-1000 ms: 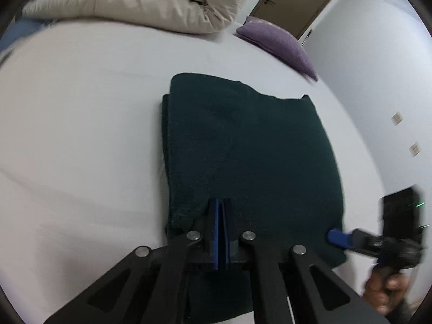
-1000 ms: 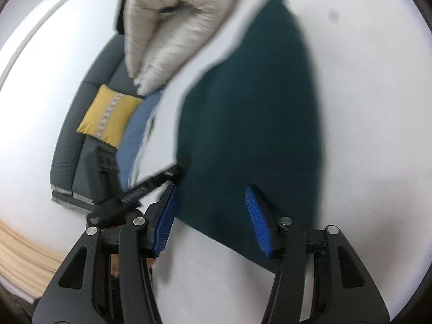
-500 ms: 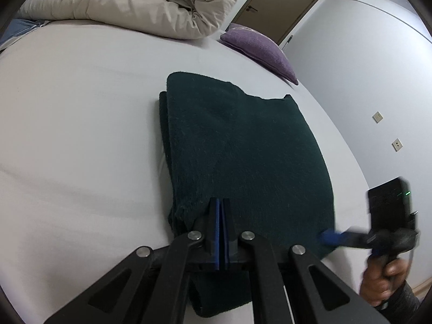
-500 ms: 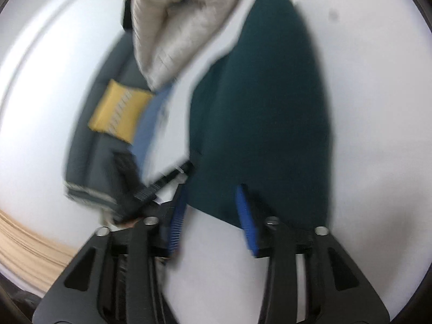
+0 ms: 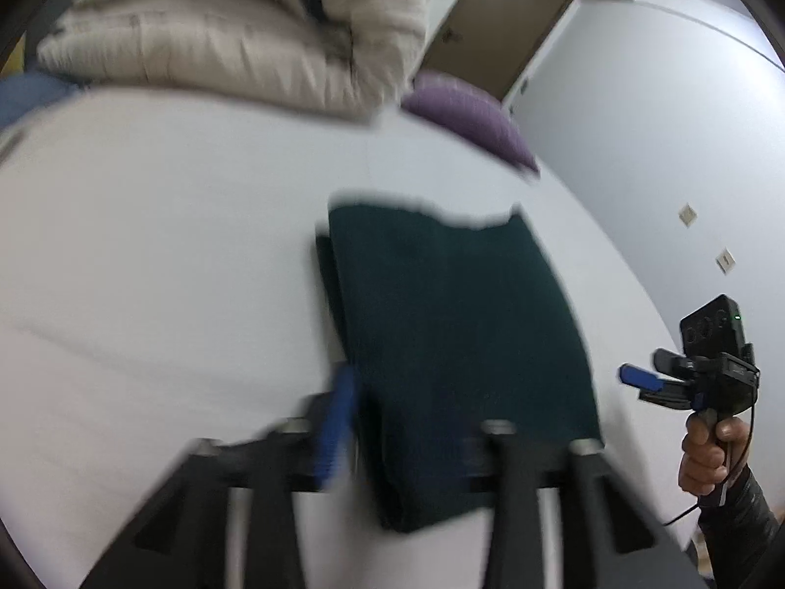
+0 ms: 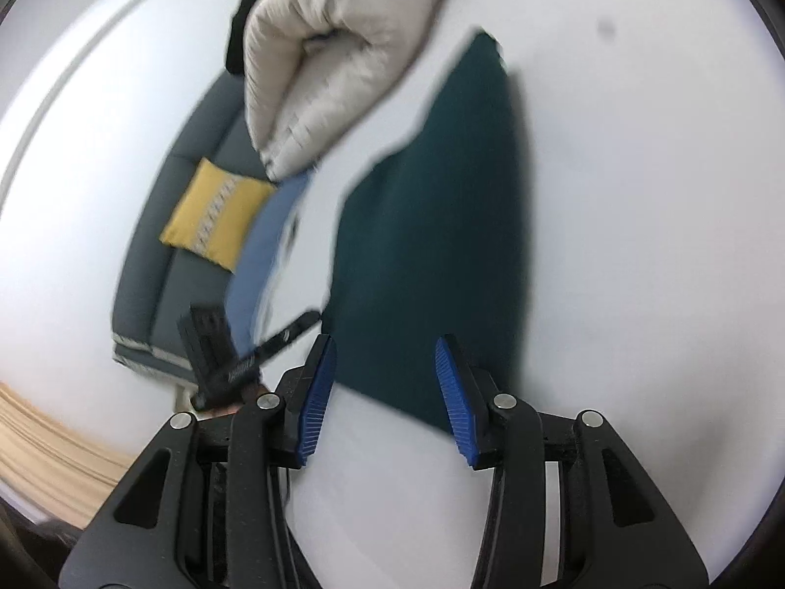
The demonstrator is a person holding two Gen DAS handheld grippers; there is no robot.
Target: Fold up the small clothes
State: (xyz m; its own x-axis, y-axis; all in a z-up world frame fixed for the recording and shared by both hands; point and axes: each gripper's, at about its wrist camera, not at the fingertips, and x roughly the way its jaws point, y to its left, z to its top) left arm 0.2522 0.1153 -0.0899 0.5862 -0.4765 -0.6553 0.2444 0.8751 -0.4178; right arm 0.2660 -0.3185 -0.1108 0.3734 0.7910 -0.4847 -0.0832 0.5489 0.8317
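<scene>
Dark green garment [image 5: 456,334]: thick matt cloth, slightly fuzzy. Bed sheet [image 5: 162,255]: smooth matt white cloth. Duvet [image 5: 235,39]: puffy cream quilted fabric. Right gripper [image 6: 387,397]: matt black plastic, ribbed blue pads [image 6: 454,402], bright metal pins.

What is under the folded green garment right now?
The folded green garment lies flat on the white bed sheet. A lower layer peeks out along its left edge; anything between the layers is covered.

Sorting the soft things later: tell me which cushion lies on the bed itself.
The purple cushion, at the white bed's far edge beside the beige duvet. The yellow cushion sits off the bed, on the grey sofa.
</scene>
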